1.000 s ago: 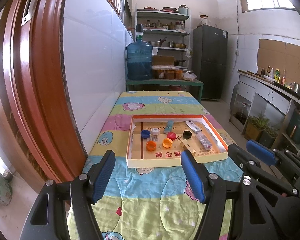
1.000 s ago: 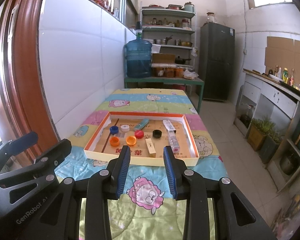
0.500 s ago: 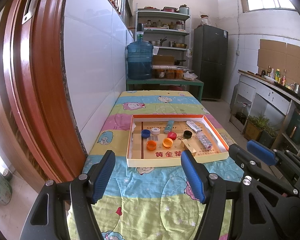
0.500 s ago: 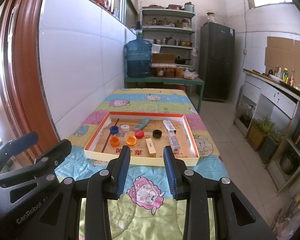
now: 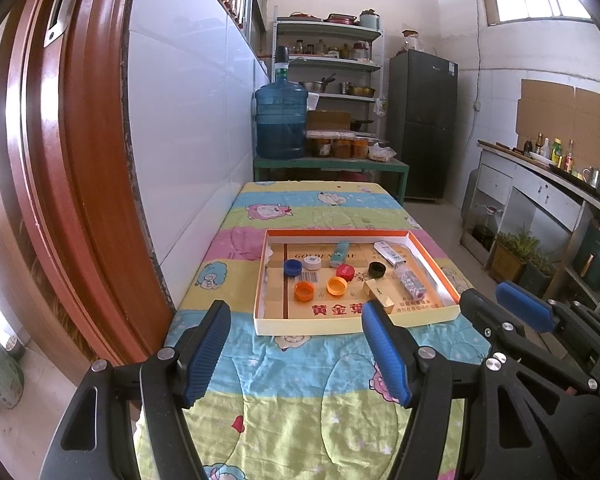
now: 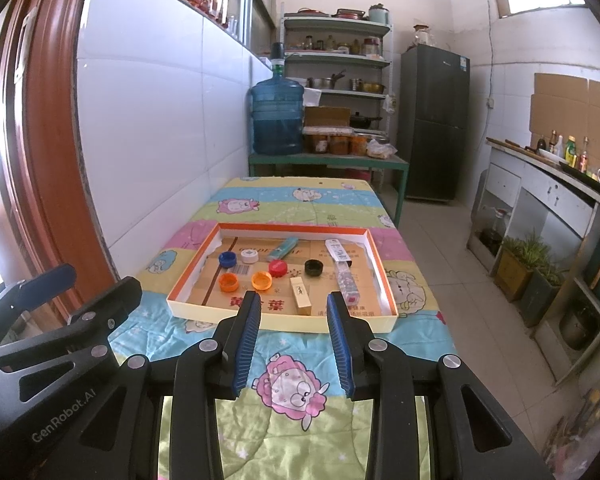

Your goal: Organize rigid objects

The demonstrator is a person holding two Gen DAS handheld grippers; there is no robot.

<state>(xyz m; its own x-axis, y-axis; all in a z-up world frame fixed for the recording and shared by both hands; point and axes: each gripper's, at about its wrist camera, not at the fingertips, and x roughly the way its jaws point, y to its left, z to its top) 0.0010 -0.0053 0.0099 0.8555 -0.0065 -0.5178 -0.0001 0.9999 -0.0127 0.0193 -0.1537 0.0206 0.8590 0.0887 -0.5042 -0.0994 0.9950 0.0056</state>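
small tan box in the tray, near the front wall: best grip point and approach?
Grip the tan box across its two long side faces, about mid-length, coming down from above. It lies flat and runs front to back in the tray, so its narrow width probably fits between the fingers. The black cap and the clear tube lie apart from it, leaving both sides free.

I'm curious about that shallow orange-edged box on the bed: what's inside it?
Inside the box: six bottle caps, blue, white, red, black and two orange, plus a few small packets. The near wall hides a strip of the floor behind it.
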